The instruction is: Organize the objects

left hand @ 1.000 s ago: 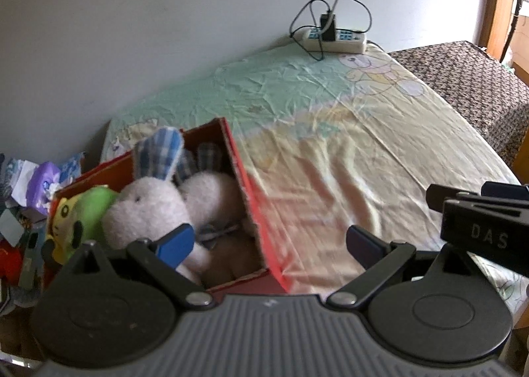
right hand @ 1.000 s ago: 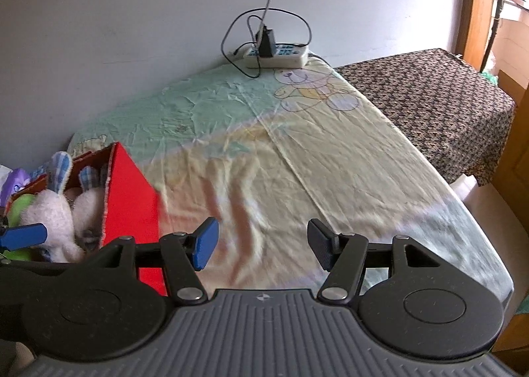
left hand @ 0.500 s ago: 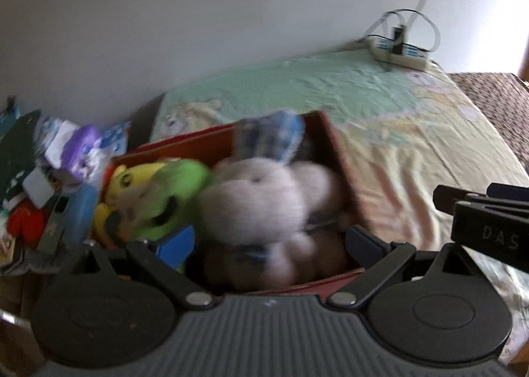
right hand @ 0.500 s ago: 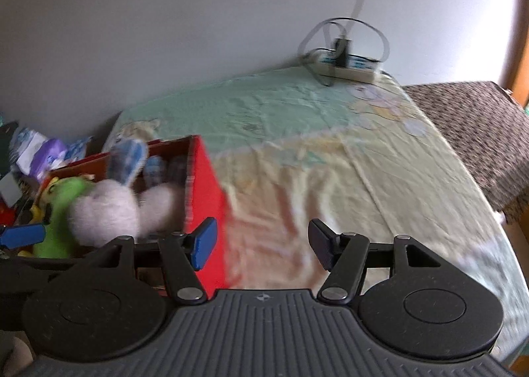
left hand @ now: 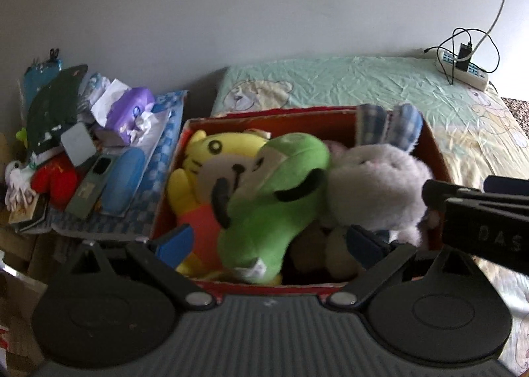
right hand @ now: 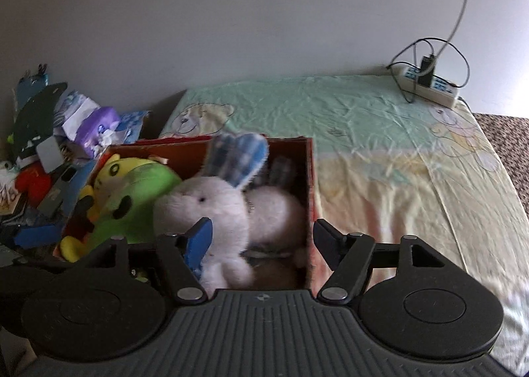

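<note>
Meanwhile, both hand-held grippers hang over a red cardboard box [left hand: 439, 158] on the bear-print bedsheet [right hand: 380, 158]. It is packed with a white checked-eared plush rabbit [right hand: 211, 205], a green plush toy [left hand: 274, 198] and a yellow plush tiger [left hand: 211, 152]. The left gripper [left hand: 269, 243] gapes empty; the right gripper [right hand: 264, 239] is opening, gripping nothing.

Red box [left hand: 436, 158] crammed with plush toys [left hand: 274, 198], blocking entry. Clutter pile [left hand: 82, 152] crowding nine o'clock. Bedsheet [right hand: 380, 158] lying bare toward two o'clock; power strip [right hand: 429, 86] sitting at far edge.
</note>
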A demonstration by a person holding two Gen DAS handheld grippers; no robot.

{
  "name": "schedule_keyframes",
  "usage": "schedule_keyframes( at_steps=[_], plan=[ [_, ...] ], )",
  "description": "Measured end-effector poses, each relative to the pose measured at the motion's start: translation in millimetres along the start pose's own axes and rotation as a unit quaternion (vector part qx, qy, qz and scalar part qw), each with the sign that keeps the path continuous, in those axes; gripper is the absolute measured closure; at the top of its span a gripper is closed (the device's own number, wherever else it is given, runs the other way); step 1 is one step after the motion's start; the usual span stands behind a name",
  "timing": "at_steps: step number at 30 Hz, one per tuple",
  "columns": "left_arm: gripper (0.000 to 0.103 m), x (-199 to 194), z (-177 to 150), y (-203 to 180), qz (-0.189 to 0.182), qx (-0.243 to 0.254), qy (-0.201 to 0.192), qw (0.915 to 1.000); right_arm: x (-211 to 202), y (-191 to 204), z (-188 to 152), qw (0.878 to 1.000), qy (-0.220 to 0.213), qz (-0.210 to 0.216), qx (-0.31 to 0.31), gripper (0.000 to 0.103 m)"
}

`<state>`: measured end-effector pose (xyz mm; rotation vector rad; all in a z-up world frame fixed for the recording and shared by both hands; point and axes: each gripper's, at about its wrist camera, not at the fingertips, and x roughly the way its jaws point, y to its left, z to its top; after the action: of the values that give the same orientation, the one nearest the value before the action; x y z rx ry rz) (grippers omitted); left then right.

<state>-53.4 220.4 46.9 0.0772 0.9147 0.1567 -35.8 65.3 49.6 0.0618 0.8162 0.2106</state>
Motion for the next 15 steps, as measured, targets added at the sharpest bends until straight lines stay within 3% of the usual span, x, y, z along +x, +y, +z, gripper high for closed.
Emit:
schedule_keyframes(
  at_steps=[7,15],
  plan=[
    [0.004,5.6,-4.0,4.0,-0.027,0.007,0.027,0.9992,-5.6,-0.7,-0.3,1.000,0.005,-0.004,0.003,0.027],
    [0.004,2.6,-8.1,-2.0,-0.024,0.053,0.028,0.9979,-8.6,0.4,-3.8,1.000,0.014,-0.011,0.012,0.025]
  ],
)
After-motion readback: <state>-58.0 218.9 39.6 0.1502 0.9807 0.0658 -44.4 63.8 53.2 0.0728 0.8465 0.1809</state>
